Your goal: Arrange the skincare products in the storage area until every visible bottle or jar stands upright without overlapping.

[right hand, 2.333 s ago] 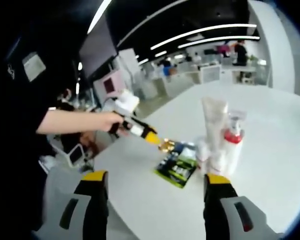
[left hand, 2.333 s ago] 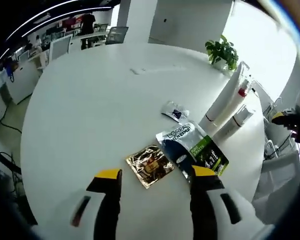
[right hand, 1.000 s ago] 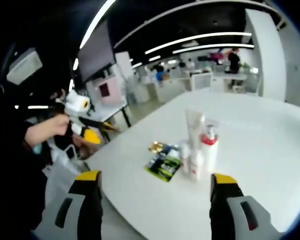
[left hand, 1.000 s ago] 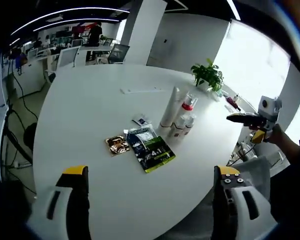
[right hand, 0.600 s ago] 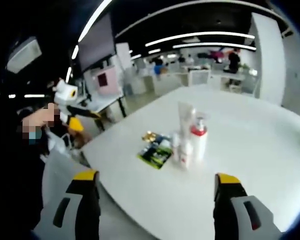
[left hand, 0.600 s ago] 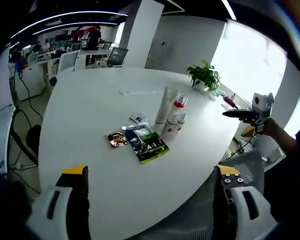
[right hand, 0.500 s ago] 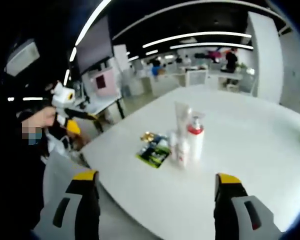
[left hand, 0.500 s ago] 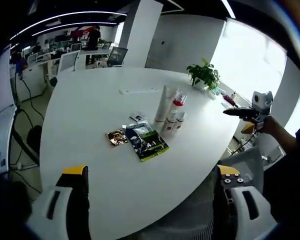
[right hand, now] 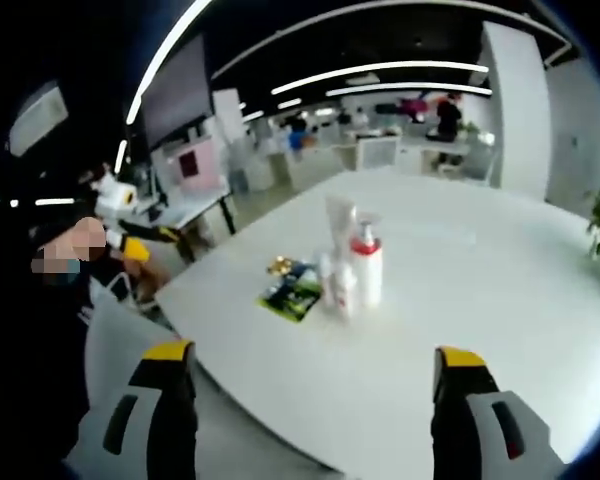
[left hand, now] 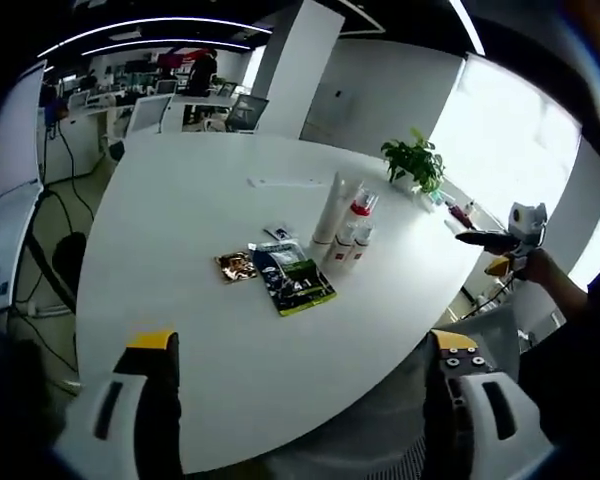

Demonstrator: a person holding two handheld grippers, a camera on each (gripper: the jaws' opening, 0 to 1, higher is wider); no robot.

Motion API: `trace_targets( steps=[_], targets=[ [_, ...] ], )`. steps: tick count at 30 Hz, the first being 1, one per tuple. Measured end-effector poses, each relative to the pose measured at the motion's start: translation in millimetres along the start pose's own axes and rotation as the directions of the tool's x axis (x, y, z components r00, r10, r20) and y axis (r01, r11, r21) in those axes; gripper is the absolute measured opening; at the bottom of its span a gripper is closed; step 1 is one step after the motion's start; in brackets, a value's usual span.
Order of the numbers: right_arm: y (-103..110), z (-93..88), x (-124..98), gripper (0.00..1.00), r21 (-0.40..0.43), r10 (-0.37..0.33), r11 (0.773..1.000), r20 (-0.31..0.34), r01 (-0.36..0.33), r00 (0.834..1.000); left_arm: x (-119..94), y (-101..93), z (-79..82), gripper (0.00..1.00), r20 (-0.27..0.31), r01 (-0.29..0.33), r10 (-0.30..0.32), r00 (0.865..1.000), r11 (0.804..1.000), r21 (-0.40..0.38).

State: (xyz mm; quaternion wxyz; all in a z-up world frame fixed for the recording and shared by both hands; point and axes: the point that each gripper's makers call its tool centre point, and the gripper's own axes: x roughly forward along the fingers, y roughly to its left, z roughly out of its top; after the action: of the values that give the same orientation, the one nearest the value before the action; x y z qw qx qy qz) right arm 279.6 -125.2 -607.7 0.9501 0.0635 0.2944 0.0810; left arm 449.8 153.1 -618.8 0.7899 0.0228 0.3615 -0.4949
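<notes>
Left gripper view: bottles (left hand: 342,223) farther (smaller) now

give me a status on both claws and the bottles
Left claw open, empty, back off the table. Right claw open, empty. Bottles upright in a cluster mid-table; sachets lie flat beside them. Nothing in the way.

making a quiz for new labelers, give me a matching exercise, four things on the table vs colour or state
Things:
1. tall tube
2. pump bottle
3. gold sachet
4. potted plant

Descriptions:
A. lying flat, shiny
B. green leaves, near the table's far edge
C. red collar under its pump, upright
D. plain white, tallest of the standing group

Pairs: 1-D, 2-C, 3-A, 4-B
</notes>
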Motion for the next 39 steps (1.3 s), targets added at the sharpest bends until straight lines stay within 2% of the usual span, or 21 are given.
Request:
trace_targets(
  steps=[4, 12, 18, 22, 31, 35, 39],
  targets=[
    [1, 0.2, 2, 0.99, 0.0, 0.006, 1.0, -0.002, -0.006, 1.0, 2, -1.1, -1.5, 0.97, -0.024, -0.006, 0.006, 1.0, 1.0, 0.025],
    [-2, -1.5, 4, 0.99, 0.004, 0.007, 1.0, -0.008, -0.007, 1.0, 11, -5.9, 4.4, 0.97, -0.033, 0.009, -0.008, 0.999, 0.999, 0.046],
    [-3, -6.9, 4, 0.99, 0.018, 0.007, 1.0, -0.013, -0.007, 1.0, 21, -5.9, 9.8, 0.9, -0.032, 0.0, 0.002, 0.999, 0.998, 0.066],
    [-3, -11.2, 3, 0.99, 0.023, 0.009, 1.0, -0.021, -0.008, 1.0, 35, -5.6, 16.1, 0.9, -0.052, 0.012, -0.008, 0.999, 0.997, 0.078],
    [-9, -17.9, 5, 0.99, 0.046, 0.007, 0.999, -0.034, -0.005, 0.999, 69, -3.2, 41.5, 0.88, -0.068, 0.025, -0.018, 0.998, 0.993, 0.112],
    [-13, -16.4, 5, 0.99, 0.053, -0.005, 0.999, -0.023, 0.007, 1.0, 80, -2.7, 48.1, 0.82, -0.065, 0.033, -0.025, 0.998, 0.991, 0.127],
    [-18, -18.4, 9, 0.99, 0.073, -0.004, 0.997, -0.022, 0.006, 1.0, 92, 0.9, 52.8, 0.82, -0.078, 0.034, -0.024, 0.997, 0.991, 0.13]
  ],
)
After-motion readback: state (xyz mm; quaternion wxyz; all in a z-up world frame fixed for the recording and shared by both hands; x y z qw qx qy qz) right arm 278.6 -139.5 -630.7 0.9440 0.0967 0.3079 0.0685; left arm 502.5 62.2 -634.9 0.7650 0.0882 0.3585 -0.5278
